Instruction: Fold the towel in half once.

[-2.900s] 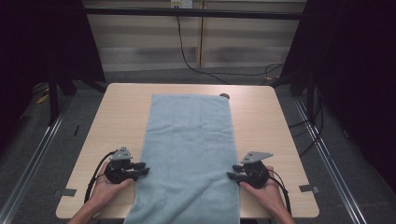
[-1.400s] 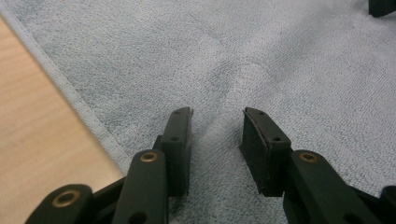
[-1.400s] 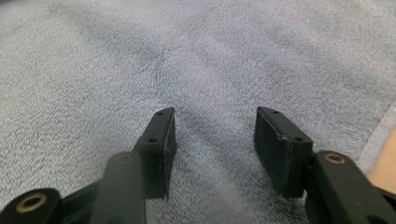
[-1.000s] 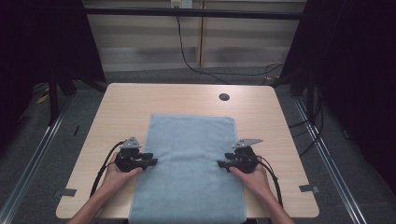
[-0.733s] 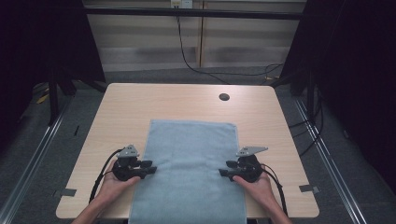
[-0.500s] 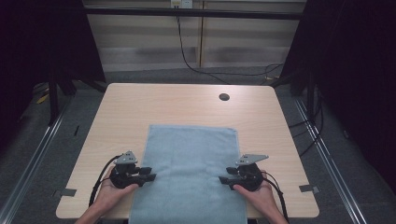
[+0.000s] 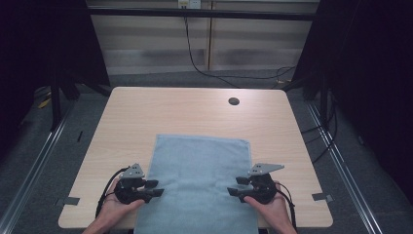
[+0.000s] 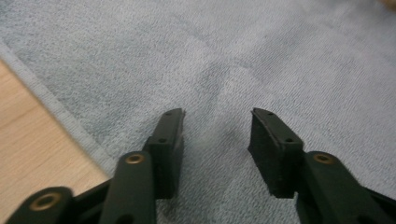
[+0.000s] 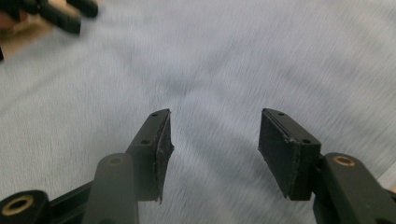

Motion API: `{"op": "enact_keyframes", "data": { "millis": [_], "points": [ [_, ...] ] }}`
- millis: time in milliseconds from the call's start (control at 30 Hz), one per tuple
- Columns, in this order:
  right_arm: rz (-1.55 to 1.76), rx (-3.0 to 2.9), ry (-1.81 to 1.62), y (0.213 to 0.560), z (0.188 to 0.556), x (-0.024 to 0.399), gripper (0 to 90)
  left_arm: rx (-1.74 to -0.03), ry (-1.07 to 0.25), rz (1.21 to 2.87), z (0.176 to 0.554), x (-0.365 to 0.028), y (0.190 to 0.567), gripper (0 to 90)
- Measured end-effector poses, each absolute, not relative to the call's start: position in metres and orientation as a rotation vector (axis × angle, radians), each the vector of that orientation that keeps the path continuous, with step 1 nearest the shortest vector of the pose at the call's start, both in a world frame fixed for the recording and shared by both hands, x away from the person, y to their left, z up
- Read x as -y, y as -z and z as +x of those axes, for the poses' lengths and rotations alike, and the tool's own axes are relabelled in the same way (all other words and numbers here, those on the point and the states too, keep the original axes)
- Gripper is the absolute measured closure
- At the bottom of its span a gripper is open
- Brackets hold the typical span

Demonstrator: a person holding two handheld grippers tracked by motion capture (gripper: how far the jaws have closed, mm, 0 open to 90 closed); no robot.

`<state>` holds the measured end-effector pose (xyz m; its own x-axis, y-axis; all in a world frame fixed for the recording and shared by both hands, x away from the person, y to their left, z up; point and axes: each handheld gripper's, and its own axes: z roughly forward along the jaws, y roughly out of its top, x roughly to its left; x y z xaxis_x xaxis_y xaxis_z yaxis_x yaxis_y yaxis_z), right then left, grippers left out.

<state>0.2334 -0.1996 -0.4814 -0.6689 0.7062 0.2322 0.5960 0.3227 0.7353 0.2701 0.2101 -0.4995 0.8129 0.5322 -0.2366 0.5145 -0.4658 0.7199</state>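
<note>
A light blue towel [image 7: 197, 170] lies folded on the wooden table [image 7: 185, 109], its near end hanging over the front edge. My left gripper [image 7: 157, 187] rests at the towel's left edge, jaws open and pointing inward over the cloth [image 8: 233, 70]. My right gripper [image 7: 233, 186] sits at the towel's right edge, also open, with nothing between its jaws but blurred cloth [image 9: 233, 60] beneath. A hand holds each gripper from the bottom of the high view. The left gripper [image 9: 70, 14] shows far off in the right gripper view.
A dark round hole [image 7: 234, 101] sits in the table near the back right. Bare wood surrounds the towel on the left, right and far side. Cables [image 7: 204, 63] run along the floor behind the table.
The long towel has been folded in half toward me. Both grippers drew back to the near edge along the towel's sides and now stand open.
</note>
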Motion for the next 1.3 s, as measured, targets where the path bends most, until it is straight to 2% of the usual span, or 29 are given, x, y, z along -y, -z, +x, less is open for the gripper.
{"op": "enact_keyframes", "data": {
  "millis": [167, 367, 667, 900, 1300],
  "points": [
    [1.225, -2.383, -1.256, 0.472, 0.267, 0.211, 42.8, -0.777, -0.029, 2.144, 0.274, -0.208, 0.500, 48.8],
    [1.296, -2.328, -1.193, 0.478, 0.309, 0.225, 41.0, -0.776, -0.008, 2.158, 0.276, -0.208, 0.499, 48.0],
    [1.296, -2.289, -1.198, 0.473, 0.354, 0.225, 39.2, -0.763, -0.031, 2.158, 0.274, -0.207, 0.500, 47.1],
    [1.335, -2.292, -1.091, 0.498, 0.363, 0.231, 37.6, -0.759, -0.016, 2.140, 0.274, -0.210, 0.502, 47.1],
    [1.316, -2.278, -0.998, 0.506, 0.368, 0.231, 39.4, -0.751, 0.025, 2.121, 0.278, -0.214, 0.504, 47.1]
  ]
}}
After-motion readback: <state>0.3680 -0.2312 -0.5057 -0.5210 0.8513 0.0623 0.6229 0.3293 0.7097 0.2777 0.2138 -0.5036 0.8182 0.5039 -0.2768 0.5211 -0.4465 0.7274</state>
